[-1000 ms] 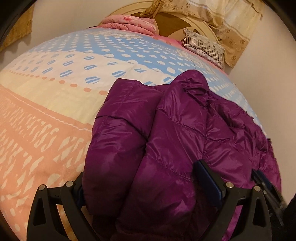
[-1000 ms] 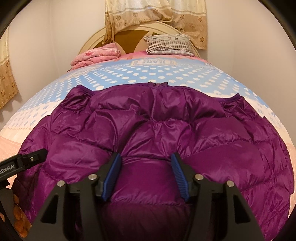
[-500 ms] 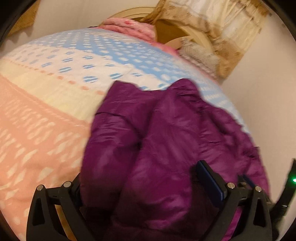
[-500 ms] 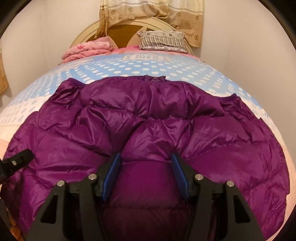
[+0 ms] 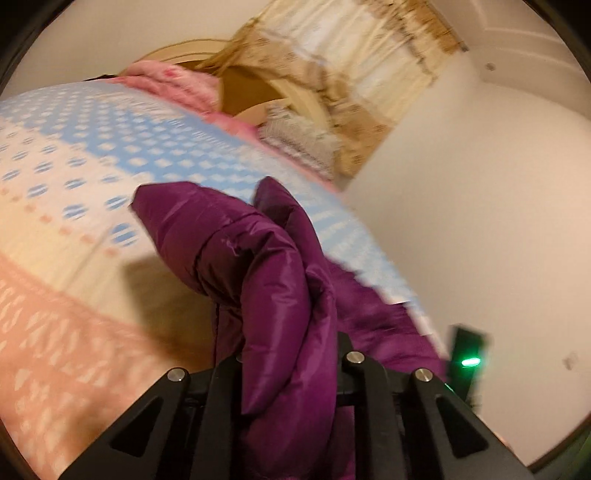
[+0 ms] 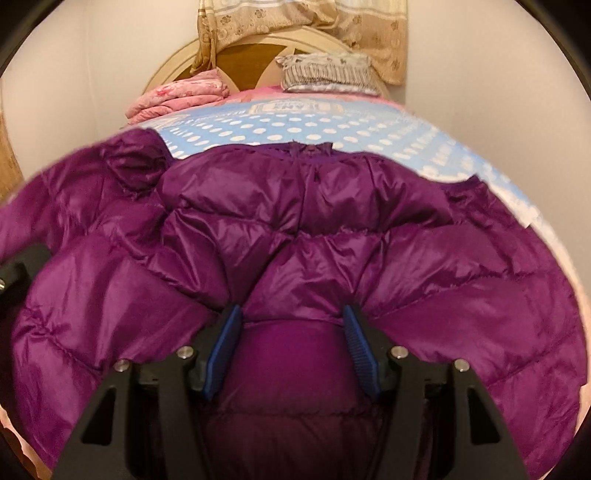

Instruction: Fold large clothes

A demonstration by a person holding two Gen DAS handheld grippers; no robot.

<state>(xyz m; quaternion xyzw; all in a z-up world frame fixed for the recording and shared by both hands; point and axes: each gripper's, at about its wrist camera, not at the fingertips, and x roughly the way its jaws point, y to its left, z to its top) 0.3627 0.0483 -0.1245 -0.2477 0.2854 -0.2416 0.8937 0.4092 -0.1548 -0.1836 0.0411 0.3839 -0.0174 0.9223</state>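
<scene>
A wide bed (image 6: 369, 125) fills both views; its cover has a blue band with white dots, then a cream band, then a salmon band (image 5: 55, 332) nearest the left camera. On this bed lies the purple down jacket (image 6: 295, 229), spread broad in the right wrist view, with its collar at the far side toward the headboard (image 6: 258, 48). In the left wrist view the picture is blurred, and one part of the jacket (image 5: 266, 280) is raised above the cover and hangs in a thick fold, with a shadow on the cream band below it.

A beige flowered curtain (image 6: 369, 33) hangs over the headboard. A folded pink quilt (image 6: 177, 96) lies at the left of the bed head, and a striped pillow (image 6: 328, 74) lies at the right of it.

The left gripper (image 5: 288, 373) is closed on the raised fold of the jacket; the cloth is pressed between its two black fingers and covers the pads. The right gripper (image 6: 291, 339) stands with its blue pads (image 6: 223, 350) apart, and a puffed part of the jacket's near edge fills the gap between them and touches both pads, so it holds the cloth there. At the left edge of the right wrist view, a black part of the other gripper (image 6: 18, 269) shows against the jacket.
</scene>
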